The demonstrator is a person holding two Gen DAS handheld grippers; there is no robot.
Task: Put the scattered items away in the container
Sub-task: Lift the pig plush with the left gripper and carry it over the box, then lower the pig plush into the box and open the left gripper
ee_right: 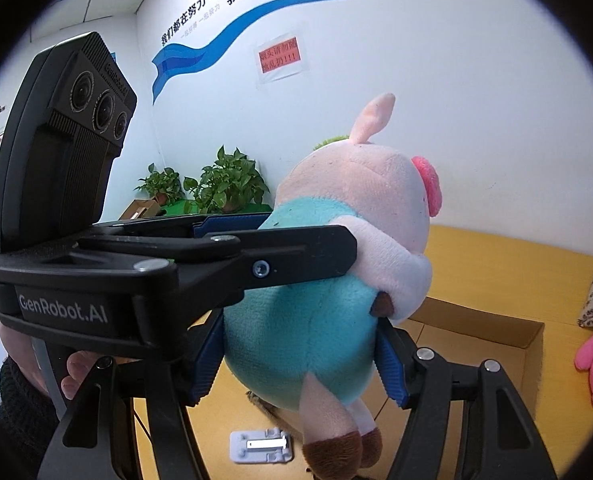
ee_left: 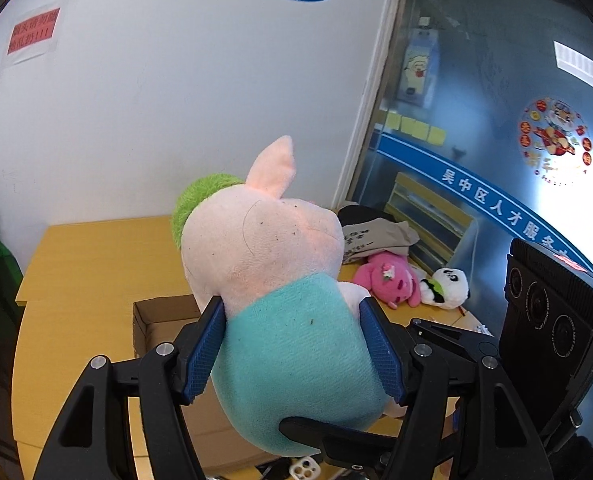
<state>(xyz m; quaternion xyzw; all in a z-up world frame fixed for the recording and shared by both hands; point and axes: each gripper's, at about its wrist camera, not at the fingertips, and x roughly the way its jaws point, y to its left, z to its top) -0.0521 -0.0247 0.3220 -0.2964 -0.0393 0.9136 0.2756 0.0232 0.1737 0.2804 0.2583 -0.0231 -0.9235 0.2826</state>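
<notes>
A pink pig plush in a teal shirt hangs above the yellow table, held from two sides. My left gripper is shut on its teal body, blue pads pressing into both flanks. In the right wrist view my right gripper clamps the lower body of the same pig plush, while the left gripper reaches in from the left at chest height. An open cardboard box sits on the table below and behind the pig. The cardboard box also shows at right in the right wrist view.
A pink plush, a panda plush and folded clothes lie at the table's right. Something fuzzy and green peeks from behind the pig's head. A small white plastic piece lies on the table. Potted plants stand at the back left.
</notes>
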